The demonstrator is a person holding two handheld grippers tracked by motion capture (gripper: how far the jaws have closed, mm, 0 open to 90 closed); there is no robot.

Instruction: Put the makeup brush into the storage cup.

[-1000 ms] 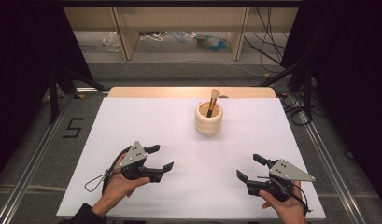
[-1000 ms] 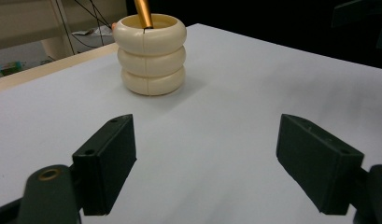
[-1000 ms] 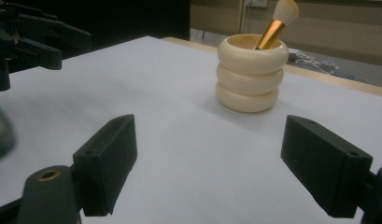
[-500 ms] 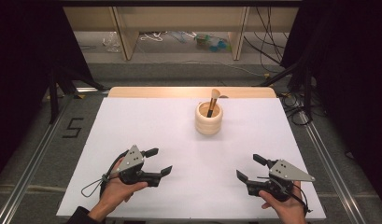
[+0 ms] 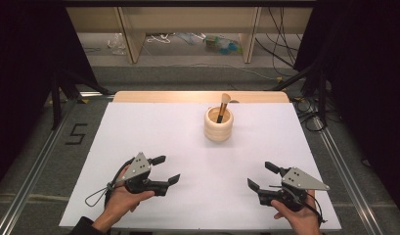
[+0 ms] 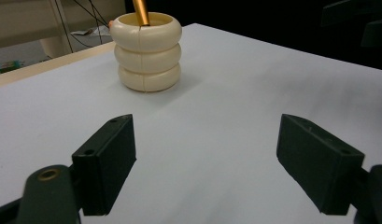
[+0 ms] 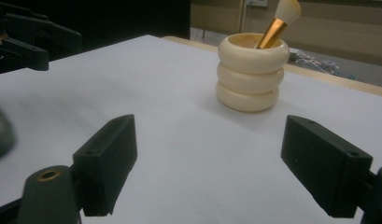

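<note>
Left tool point(image 5: 166, 169) shifted; brush point(image 5: 222, 108) near-upright.

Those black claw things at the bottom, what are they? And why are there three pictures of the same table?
The claws are grippers, a bit like big tongs. A person holds one in each hand: the left gripper and the right gripper. Each has two black jaws, standing wide apart, and neither is holding anything.

One picture comes from a camera fixed high above the table, so you see the person's hands reaching in from the bottom. The other two come from small cameras riding on the grippers, looking out between their own jaws.

On the white table stands a cream-coloured holder that looks like three rings stacked up. A brush with a gold handle and pale bristles leans inside it. Both grippers point toward the holder, but they are well short of it.
</note>
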